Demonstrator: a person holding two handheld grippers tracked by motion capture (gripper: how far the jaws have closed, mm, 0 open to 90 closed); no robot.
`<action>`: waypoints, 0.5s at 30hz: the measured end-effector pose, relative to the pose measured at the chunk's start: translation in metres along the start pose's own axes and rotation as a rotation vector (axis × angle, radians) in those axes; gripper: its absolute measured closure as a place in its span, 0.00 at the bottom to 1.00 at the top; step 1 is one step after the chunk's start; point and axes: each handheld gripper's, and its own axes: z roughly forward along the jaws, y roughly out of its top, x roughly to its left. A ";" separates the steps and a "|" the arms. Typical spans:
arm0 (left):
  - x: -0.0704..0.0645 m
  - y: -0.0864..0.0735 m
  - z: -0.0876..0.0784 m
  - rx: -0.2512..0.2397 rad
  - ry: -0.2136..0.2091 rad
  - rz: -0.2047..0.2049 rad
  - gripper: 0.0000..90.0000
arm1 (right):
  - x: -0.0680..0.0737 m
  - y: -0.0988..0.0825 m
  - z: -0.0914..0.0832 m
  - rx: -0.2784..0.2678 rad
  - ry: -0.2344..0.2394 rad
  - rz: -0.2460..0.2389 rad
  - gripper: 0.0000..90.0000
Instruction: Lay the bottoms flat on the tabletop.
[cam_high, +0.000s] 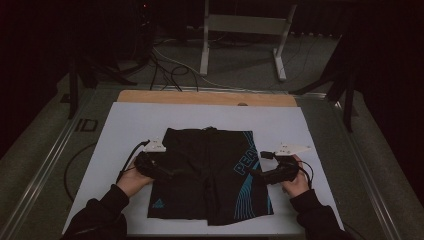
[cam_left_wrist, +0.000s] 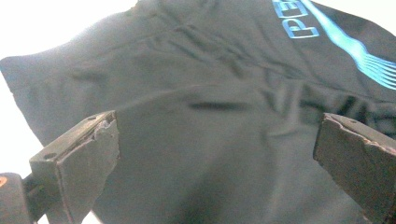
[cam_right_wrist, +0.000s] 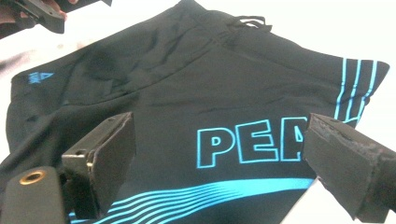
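Evidently laid flat at the middle of the white surface (cam_high: 125, 125) for handling, the black shorts (cam_high: 210, 175) sit between the left tool (cam_high: 167, 173) and right tool (cam_high: 255, 173), each hovering over a side edge, jaws apart, ready to pinch fabric.

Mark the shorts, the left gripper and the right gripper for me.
shorts (cam_high: 210, 170): high view, plain black middle.
left gripper (cam_left_wrist: 215, 154): left gripper view, midway between its open jaws.
right gripper (cam_right_wrist: 219, 163): right gripper view, midway between its open jaws.
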 end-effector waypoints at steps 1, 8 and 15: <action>0.004 0.000 0.000 0.000 0.013 -0.015 0.02 | -0.001 0.001 0.002 0.000 0.002 0.001 0.12; 0.031 0.004 0.000 -0.019 0.091 -0.074 0.02 | -0.017 0.008 0.011 -0.002 -0.043 0.019 0.12; 0.056 0.012 0.011 -0.047 0.166 -0.148 0.02 | -0.037 0.022 0.019 -0.022 -0.117 0.071 0.12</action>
